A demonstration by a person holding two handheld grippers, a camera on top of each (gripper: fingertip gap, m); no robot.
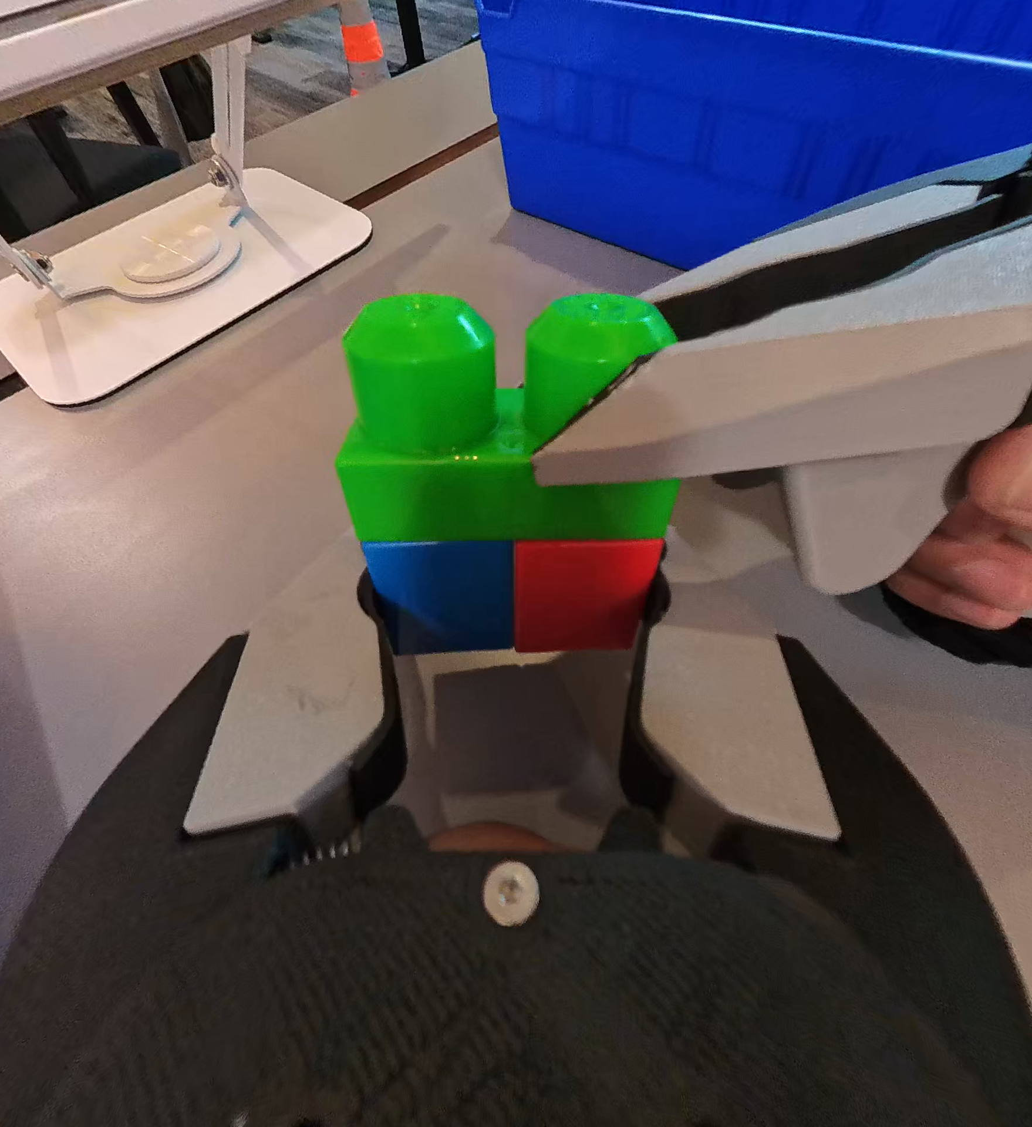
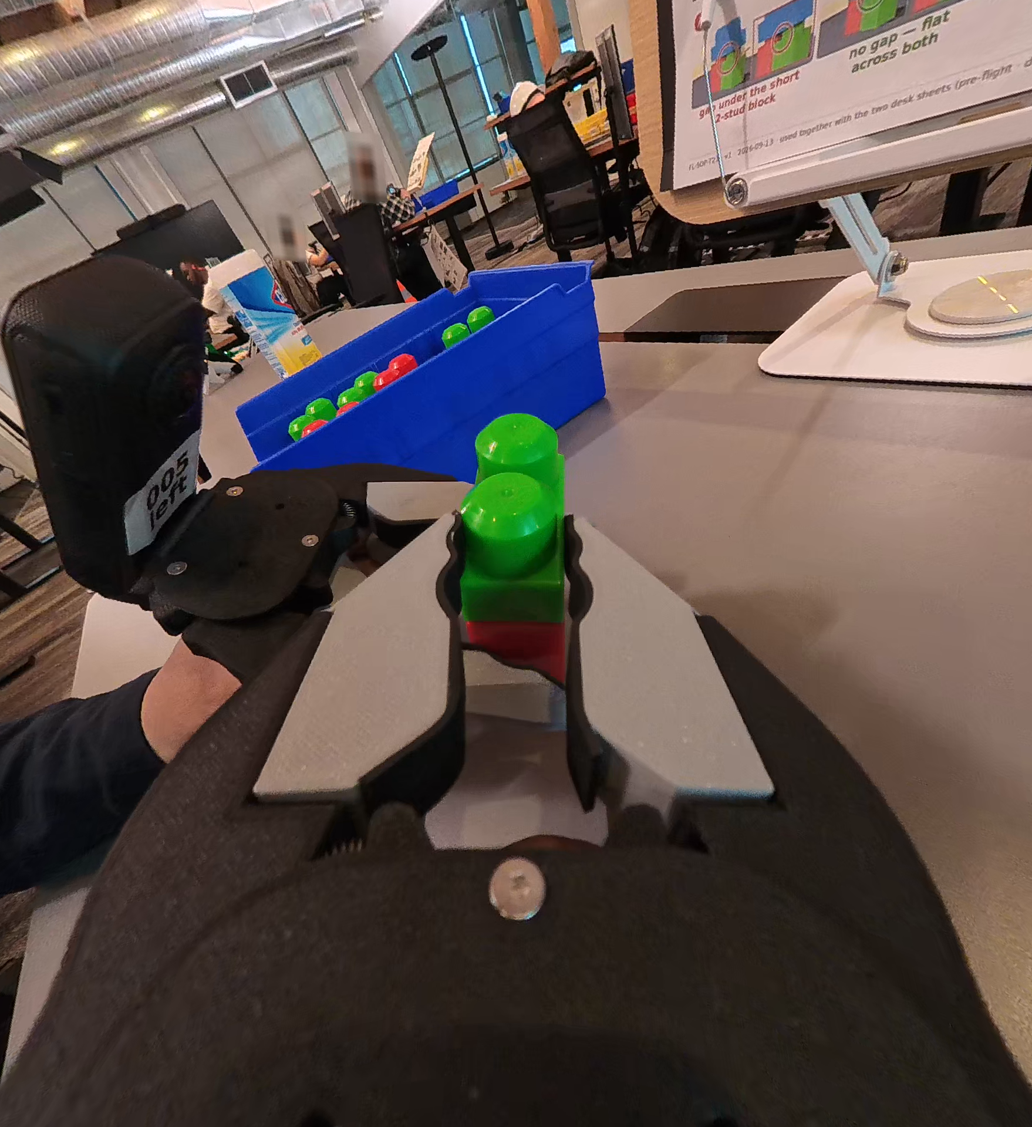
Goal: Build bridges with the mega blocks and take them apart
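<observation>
A green two-stud block (image 1: 501,494) sits pressed on top of a blue block (image 1: 440,591) and a red block (image 1: 580,591) standing side by side. My left gripper (image 1: 510,601) is shut on the blue and red pair, one finger on each outer side. My right gripper (image 2: 512,530) is shut on the green block (image 2: 510,549), with the red block (image 2: 519,646) just below its fingers. In the left wrist view the right gripper (image 1: 593,384) comes in from the right over the right-hand stud. I cannot tell whether the stack touches the table.
A blue bin (image 2: 440,427) with several loose green and red blocks (image 2: 367,384) stands just behind the stack; it also shows in the left wrist view (image 1: 745,152). A white stand base (image 2: 928,341) sits at the far side of the grey table (image 2: 806,549). A carton (image 2: 269,317) stands beyond the bin. One gripper's finger ends stand about 6 cm off the other's.
</observation>
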